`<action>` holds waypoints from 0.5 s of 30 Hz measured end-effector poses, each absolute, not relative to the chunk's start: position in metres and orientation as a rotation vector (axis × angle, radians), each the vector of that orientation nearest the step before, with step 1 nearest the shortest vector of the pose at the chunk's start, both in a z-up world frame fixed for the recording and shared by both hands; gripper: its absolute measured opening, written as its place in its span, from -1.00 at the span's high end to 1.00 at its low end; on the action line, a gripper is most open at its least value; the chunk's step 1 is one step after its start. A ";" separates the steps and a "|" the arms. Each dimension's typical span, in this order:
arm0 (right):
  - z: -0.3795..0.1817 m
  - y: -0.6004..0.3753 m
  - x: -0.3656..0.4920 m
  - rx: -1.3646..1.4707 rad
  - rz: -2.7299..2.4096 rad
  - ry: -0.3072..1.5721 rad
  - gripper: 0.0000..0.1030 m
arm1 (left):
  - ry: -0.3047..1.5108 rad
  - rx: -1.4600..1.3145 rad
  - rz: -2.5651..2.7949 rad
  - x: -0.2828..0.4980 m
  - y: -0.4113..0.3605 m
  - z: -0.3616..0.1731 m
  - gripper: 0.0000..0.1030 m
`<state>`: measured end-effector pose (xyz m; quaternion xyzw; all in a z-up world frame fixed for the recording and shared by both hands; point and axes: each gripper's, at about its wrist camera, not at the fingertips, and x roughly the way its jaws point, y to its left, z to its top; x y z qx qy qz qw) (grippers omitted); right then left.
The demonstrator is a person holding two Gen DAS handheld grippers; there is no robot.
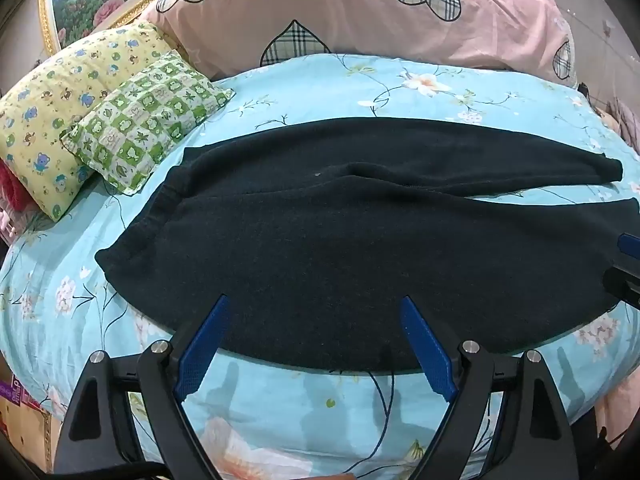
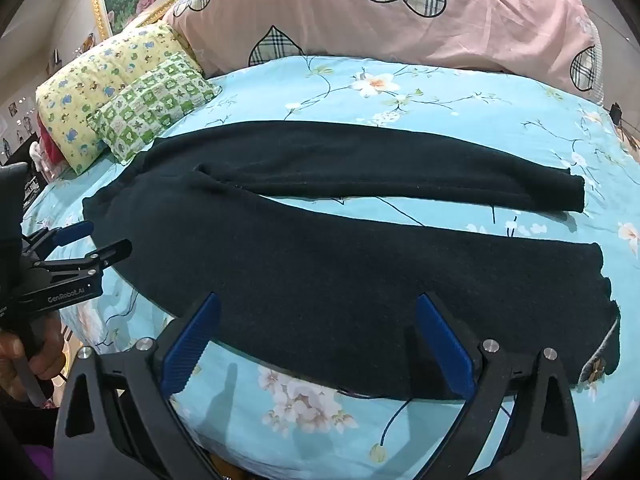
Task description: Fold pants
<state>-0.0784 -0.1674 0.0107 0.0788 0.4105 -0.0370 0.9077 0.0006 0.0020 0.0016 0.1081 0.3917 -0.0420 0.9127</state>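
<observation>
Black fleecy pants (image 1: 360, 240) flat on floral sheet (image 1: 420, 92), unfolded

Only legible txt – "GenRobot.AI", white on black body of left gripper (image 2: 100, 242), right-wrist view.

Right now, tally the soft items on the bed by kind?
Pants: 1 (black, spread flat)
Small pillows: 2, yellow print and green checked
Long pink bolster: 1
Total: 4
</observation>
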 end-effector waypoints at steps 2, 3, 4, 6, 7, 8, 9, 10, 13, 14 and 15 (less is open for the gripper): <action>0.011 -0.167 -0.078 0.159 -0.079 0.847 -0.90 | 0.803 0.222 -0.080 0.002 0.005 0.004 -0.69; 0.011 -0.167 -0.078 0.159 -0.079 0.847 -0.90 | 0.801 0.222 -0.078 0.002 0.006 0.005 -0.69; 0.011 -0.166 -0.078 0.161 -0.079 0.847 -0.90 | 0.800 0.224 -0.075 0.002 0.007 0.004 -0.69; 0.012 -0.165 -0.078 0.161 -0.079 0.846 -0.90 | 0.794 0.229 -0.068 0.001 0.007 0.003 -0.69; 0.011 -0.166 -0.077 0.162 -0.075 0.848 -0.90 | 0.793 0.231 -0.061 0.002 0.005 0.003 -0.69; 0.011 -0.166 -0.077 0.161 -0.075 0.849 -0.90 | 0.792 0.231 -0.058 0.002 0.005 0.002 -0.69; 0.011 -0.165 -0.076 0.160 -0.074 0.850 -0.90 | 0.791 0.231 -0.058 0.002 0.005 0.002 -0.69; 0.010 -0.165 -0.078 0.160 -0.072 0.850 -0.90 | 0.791 0.232 -0.057 0.002 0.005 0.002 -0.69; 0.012 -0.161 -0.071 0.156 -0.070 0.851 -0.90 | 0.791 0.231 -0.056 0.003 0.007 0.002 -0.69; 0.012 -0.160 -0.070 0.156 -0.069 0.851 -0.90 | 0.791 0.231 -0.056 0.003 0.008 0.002 -0.69; 0.012 -0.159 -0.070 0.155 -0.068 0.852 -0.90 | 0.792 0.231 -0.057 0.003 0.008 0.002 -0.69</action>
